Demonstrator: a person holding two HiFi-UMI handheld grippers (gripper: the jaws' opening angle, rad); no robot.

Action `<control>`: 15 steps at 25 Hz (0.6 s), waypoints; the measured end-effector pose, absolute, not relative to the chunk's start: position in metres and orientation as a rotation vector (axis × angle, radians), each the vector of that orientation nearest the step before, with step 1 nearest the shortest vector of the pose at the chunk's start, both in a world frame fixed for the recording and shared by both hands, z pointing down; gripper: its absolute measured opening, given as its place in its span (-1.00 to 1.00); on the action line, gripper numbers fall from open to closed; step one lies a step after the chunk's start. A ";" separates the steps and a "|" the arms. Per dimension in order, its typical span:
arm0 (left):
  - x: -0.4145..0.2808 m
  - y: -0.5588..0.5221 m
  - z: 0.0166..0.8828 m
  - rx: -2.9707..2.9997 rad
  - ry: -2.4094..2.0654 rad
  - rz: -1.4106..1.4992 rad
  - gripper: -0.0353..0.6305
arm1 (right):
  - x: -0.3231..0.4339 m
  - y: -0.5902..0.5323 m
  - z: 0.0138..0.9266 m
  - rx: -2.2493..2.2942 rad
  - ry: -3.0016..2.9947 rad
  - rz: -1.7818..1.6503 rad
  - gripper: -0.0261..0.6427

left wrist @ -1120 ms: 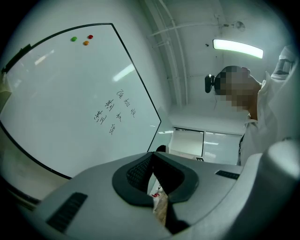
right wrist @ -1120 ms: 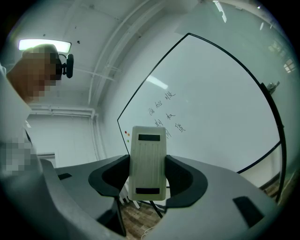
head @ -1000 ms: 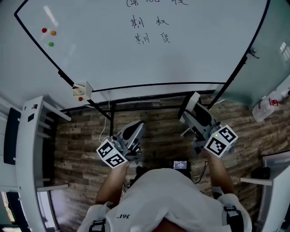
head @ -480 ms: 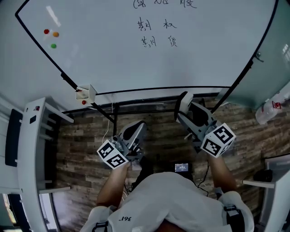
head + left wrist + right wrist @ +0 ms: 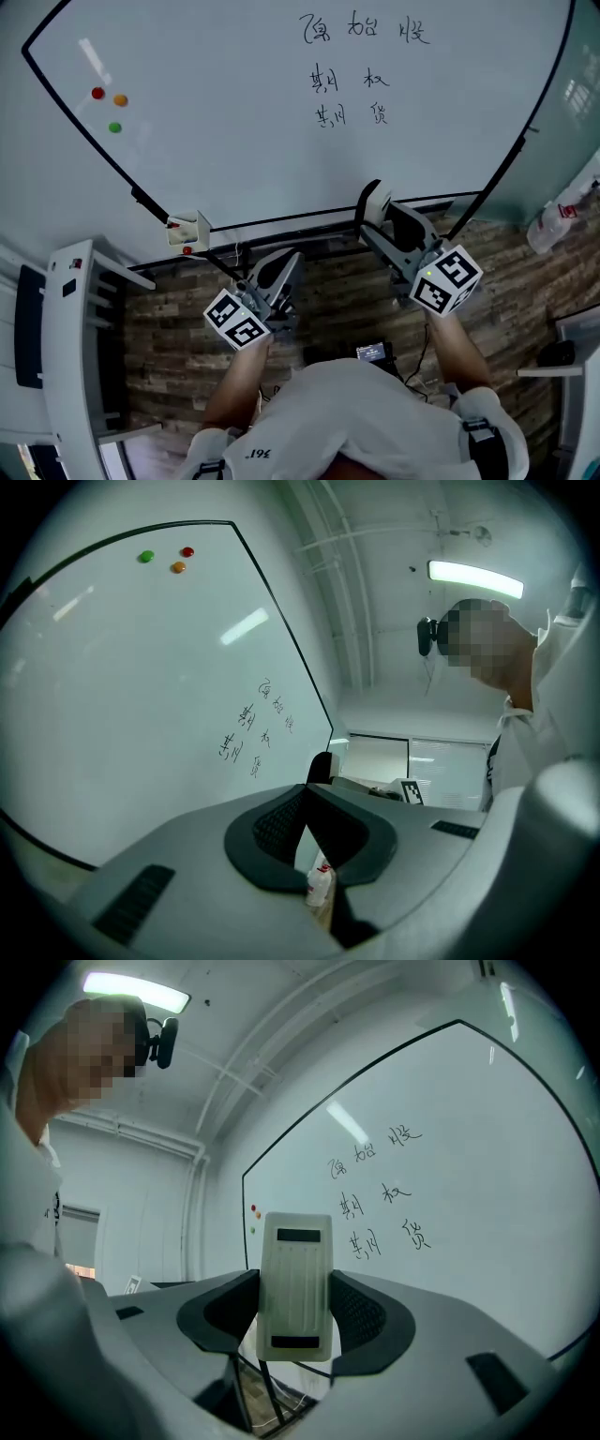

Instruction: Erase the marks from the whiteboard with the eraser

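The whiteboard [image 5: 234,112] fills the upper part of the head view, with three rows of black handwritten marks [image 5: 361,70] at its upper middle. My right gripper [image 5: 373,210] is raised to the board's lower edge, below the marks, and is shut on a white eraser [image 5: 378,199]. In the right gripper view the eraser [image 5: 295,1283] stands upright between the jaws, with the marks [image 5: 375,1194] ahead and to the right. My left gripper [image 5: 285,264] hangs lower, over the floor, shut and empty. In the left gripper view its jaws meet [image 5: 305,803], and the marks [image 5: 253,724] show far off.
Red, orange and green magnets [image 5: 111,98] sit on the board's left part. A small box [image 5: 187,228] hangs at its lower left corner. A white shelf [image 5: 70,347] stands at the left, a plastic bag [image 5: 562,220] at the right. Black stand legs [image 5: 234,258] cross the wood floor.
My right gripper has risen with the eraser from over the floor up to the board's lower edge. The left gripper has hardly moved. The marks sit lower in view.
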State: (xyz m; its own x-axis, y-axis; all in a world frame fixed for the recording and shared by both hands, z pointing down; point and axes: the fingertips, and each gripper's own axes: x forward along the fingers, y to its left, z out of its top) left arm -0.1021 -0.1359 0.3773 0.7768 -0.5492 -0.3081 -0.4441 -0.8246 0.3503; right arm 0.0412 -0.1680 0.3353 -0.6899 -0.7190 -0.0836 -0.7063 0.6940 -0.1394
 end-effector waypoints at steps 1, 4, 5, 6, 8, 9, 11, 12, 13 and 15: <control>-0.108 -0.142 0.376 2.713 -0.765 -0.585 -0.88 | 0.036 -0.174 0.333 -1.184 2.762 -0.141 -0.16; -0.126 -0.157 0.373 2.725 -0.747 -0.571 -0.88 | 0.023 -0.192 0.329 -1.241 2.744 -0.129 -0.16; -0.131 -0.160 0.373 2.730 -0.737 -0.567 -0.88 | 0.020 -0.196 0.328 -1.260 2.738 -0.125 -0.16; -0.135 -0.163 0.372 2.734 -0.724 -0.565 -0.88 | 0.019 -0.200 0.328 -1.281 2.731 -0.121 -0.16; -0.138 -0.170 0.371 2.742 -0.702 -0.562 -0.88 | 0.019 -0.207 0.327 -1.319 2.716 -0.116 -0.16; -0.139 -0.173 0.371 2.744 -0.697 -0.561 -0.88 | 0.019 -0.210 0.326 -1.334 2.710 -0.117 -0.16; -0.138 -0.180 0.368 2.747 -0.699 -0.565 -0.88 | 0.020 -0.217 0.323 -1.353 2.711 -0.111 -0.16; -0.137 -0.183 0.365 2.750 -0.704 -0.572 -0.88 | 0.021 -0.221 0.320 -1.358 2.715 -0.100 -0.16; -0.136 -0.186 0.362 2.753 -0.710 -0.580 -0.88 | 0.021 -0.225 0.316 -1.360 2.718 -0.088 -0.16; -0.135 -0.192 0.355 2.754 -0.725 -0.601 -0.88 | 0.021 -0.234 0.306 -1.348 2.726 -0.074 -0.16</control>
State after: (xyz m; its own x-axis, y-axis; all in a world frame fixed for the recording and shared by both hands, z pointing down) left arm -0.1347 -0.1921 0.3554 0.7936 -0.5123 -0.3283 -0.4178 -0.8511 0.3181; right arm 0.0207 -0.2343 0.3059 -0.6034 -0.7945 -0.0682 -0.7897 0.6072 -0.0875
